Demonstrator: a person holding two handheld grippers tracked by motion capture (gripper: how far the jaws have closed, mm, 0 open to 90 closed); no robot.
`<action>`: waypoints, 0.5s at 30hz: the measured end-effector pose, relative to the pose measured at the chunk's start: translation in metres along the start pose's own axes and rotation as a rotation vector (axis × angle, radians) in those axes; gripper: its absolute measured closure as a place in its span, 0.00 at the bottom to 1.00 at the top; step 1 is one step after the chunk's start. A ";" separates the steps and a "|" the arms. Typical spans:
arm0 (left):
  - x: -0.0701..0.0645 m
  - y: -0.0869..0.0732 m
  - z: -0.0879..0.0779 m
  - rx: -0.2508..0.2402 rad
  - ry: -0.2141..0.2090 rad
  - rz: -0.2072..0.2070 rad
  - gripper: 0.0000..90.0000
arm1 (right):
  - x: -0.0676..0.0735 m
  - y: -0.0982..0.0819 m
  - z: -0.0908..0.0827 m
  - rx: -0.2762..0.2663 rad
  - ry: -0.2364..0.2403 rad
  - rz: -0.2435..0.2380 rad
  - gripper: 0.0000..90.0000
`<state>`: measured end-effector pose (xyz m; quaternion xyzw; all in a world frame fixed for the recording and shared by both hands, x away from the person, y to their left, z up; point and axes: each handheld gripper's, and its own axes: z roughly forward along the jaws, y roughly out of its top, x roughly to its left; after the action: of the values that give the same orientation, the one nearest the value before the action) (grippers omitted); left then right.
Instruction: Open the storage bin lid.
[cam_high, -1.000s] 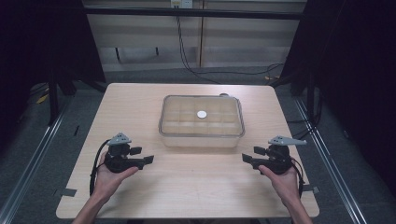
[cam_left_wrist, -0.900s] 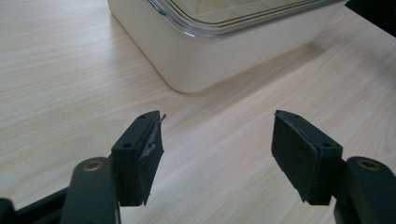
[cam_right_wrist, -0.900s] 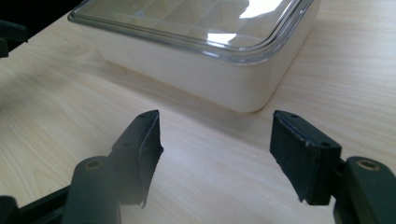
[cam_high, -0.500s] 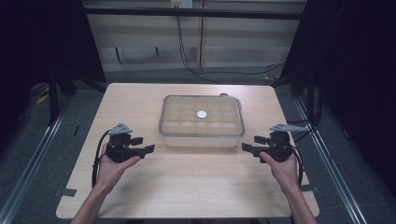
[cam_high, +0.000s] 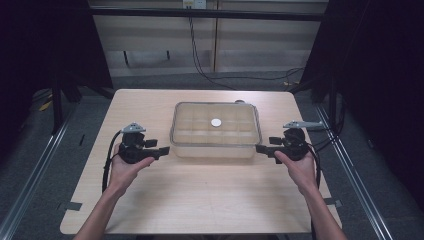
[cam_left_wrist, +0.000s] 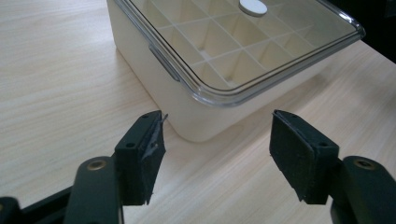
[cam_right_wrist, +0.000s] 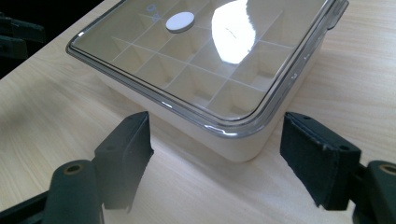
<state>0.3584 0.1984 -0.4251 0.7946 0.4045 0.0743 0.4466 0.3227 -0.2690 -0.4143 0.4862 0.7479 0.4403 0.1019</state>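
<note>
High view: a compartmented box (cam_high: 216, 131) with a clear lid (cam_high: 216, 122) is seen on the far-centre part of a light wooden table (cam_high: 200, 195). A small white disc (cam_high: 216, 122) sits on the lid; whether it is a sticker or a knob cannot be told. The compartments' contents cannot be made out through the glare. A small dark item (cam_high: 240, 101) just behind the box's far right corner is mostly hidden by it. Dark surroundings beyond the table edges are poorly resolved; cables (cam_high: 200, 60) are seen on the floor behind.

The left gripper (cam_high: 162, 149) is held by the left hand (cam_high: 125, 167) just beside the box's left near corner, jaws spread wide, nothing gripped. In the left gripper view the box corner (cam_left_wrist: 201, 126) is framed between the two jaws, apart from both; the box's far edges are cut off by the frame.

The right gripper (cam_high: 263, 148) is held by the right hand (cam_high: 300, 170) just beside the box's right near corner, jaws likewise spread and empty. In the right gripper view the near corner (cam_right_wrist: 238, 144) lies between the jaws without contact; a bright reflection (cam_right_wrist: 233, 28) masks part of the lid.

Nothing is seen standing between either gripper and the box.
</note>
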 end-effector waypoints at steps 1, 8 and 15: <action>0.001 0.002 0.000 -0.002 0.009 0.000 0.39 | 0.000 0.002 0.001 0.002 0.005 0.001 0.28; 0.007 0.012 0.007 0.008 -0.011 -0.004 0.38 | -0.004 0.014 0.008 0.024 -0.007 -0.008 0.30; 0.012 0.028 0.008 0.007 -0.019 -0.007 0.37 | -0.010 0.022 0.010 0.008 -0.004 0.003 0.31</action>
<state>0.3860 0.1938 -0.4116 0.7954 0.4032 0.0641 0.4479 0.3477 -0.2686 -0.4061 0.4885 0.7489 0.4363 0.1010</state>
